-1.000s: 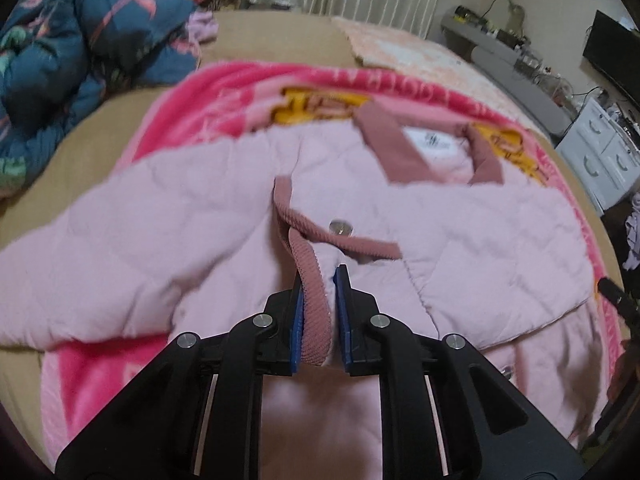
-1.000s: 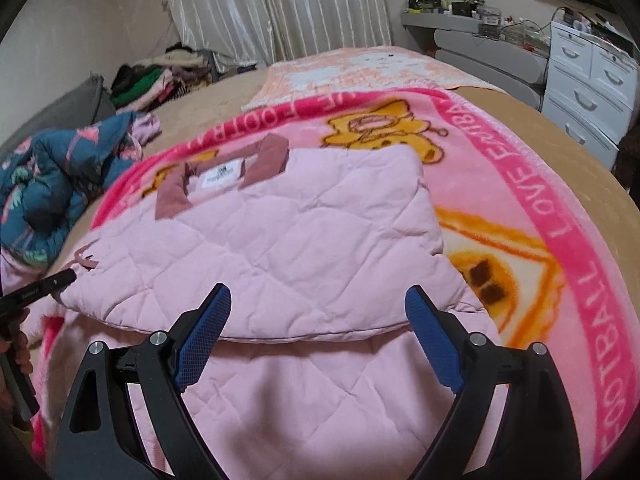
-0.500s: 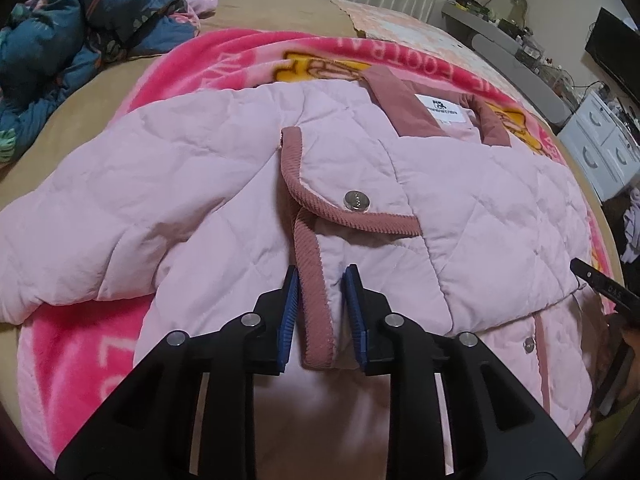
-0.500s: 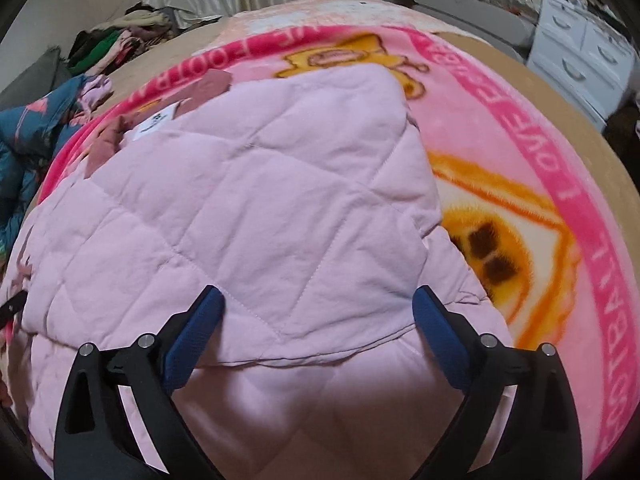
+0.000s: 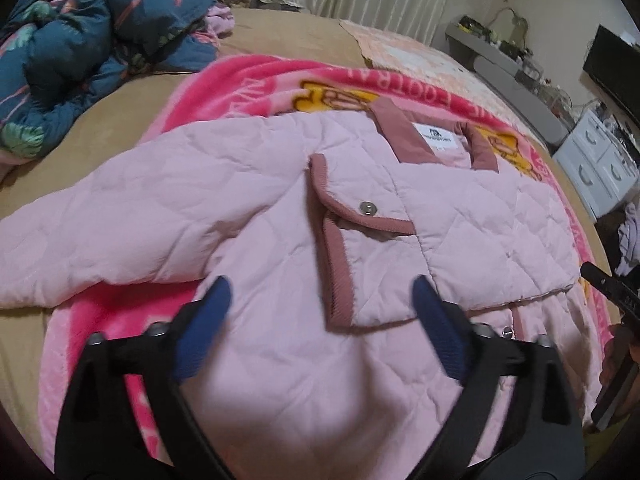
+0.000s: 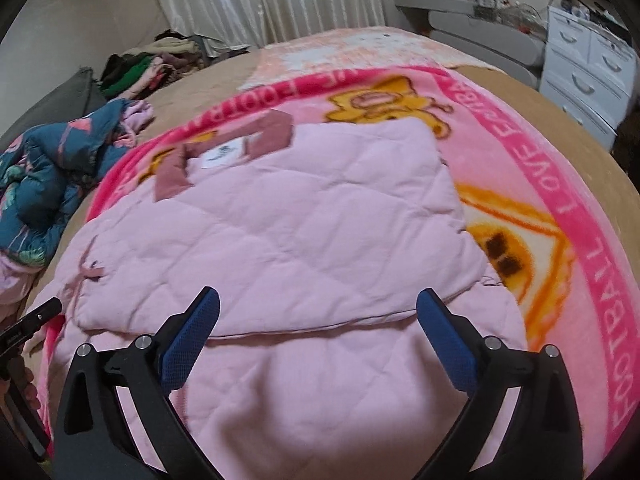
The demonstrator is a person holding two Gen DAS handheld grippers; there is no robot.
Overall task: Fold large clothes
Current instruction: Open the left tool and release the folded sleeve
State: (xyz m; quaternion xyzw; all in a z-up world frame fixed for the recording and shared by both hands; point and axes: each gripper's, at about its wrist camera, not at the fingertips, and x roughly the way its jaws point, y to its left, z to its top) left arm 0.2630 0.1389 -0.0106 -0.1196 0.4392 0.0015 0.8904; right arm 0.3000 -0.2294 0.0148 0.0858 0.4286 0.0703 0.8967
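Note:
A pale pink quilted jacket (image 5: 248, 216) with dusty-rose corduroy trim lies flat on a pink cartoon blanket (image 5: 248, 80) on the bed. Its right side is folded over the front, and the trimmed cuff with a snap (image 5: 366, 208) rests on the chest. The left sleeve (image 5: 80, 248) stretches out to the left. My left gripper (image 5: 320, 312) is open and empty just above the jacket's lower front. My right gripper (image 6: 318, 320) is open and empty above the folded panel (image 6: 320, 224) near its lower edge. The collar and label (image 6: 222, 156) lie at the far end.
A crumpled dark blue floral quilt (image 5: 68, 52) lies at the bed's far left. A pile of clothes (image 6: 148, 68) sits by the curtain. White drawers (image 6: 588, 76) and a grey shelf stand to the right. The other gripper's black tip (image 5: 608, 284) shows at the right edge.
My left gripper has opened and let go of the corduroy trim, which now lies flat on the jacket. My right gripper has stayed open and pulled back a little.

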